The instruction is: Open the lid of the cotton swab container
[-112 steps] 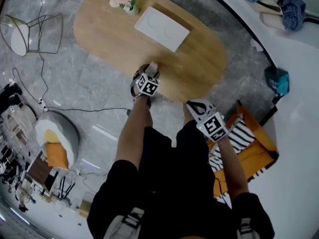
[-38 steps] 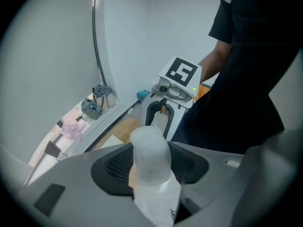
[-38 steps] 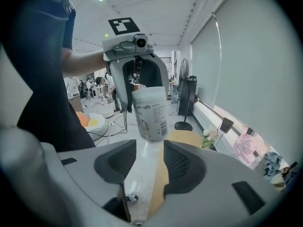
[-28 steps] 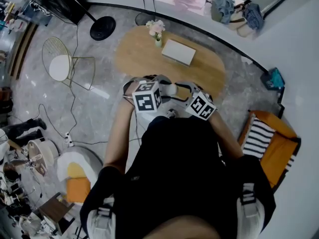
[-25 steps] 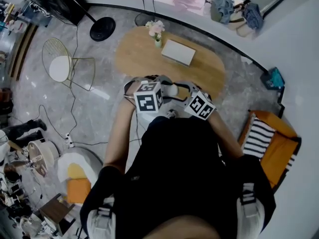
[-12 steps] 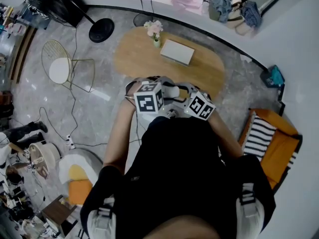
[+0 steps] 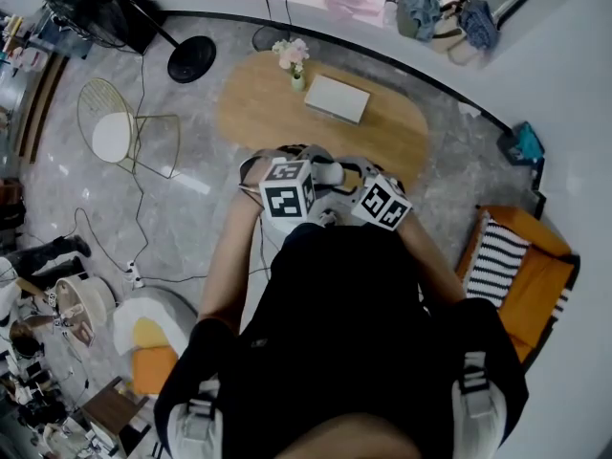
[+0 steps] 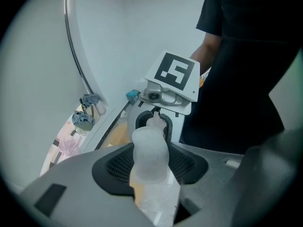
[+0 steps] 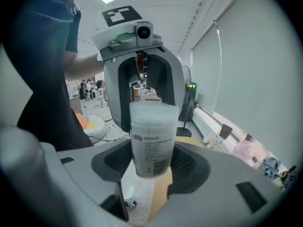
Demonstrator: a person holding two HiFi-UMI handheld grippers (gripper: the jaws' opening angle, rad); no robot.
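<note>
Seemingly capped — the frosted cotton swab container (image 9: 151,138) hides its contents.

cotton swab container (image 9: 150,138): frosted translucent plastic, smooth | surface (image 7: 253,113): matt light wood | floor (image 7: 182,204): glossy grey stone

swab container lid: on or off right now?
On, it seems. In the right gripper view the lid caps the far end of the container, with no gap visible.
</note>
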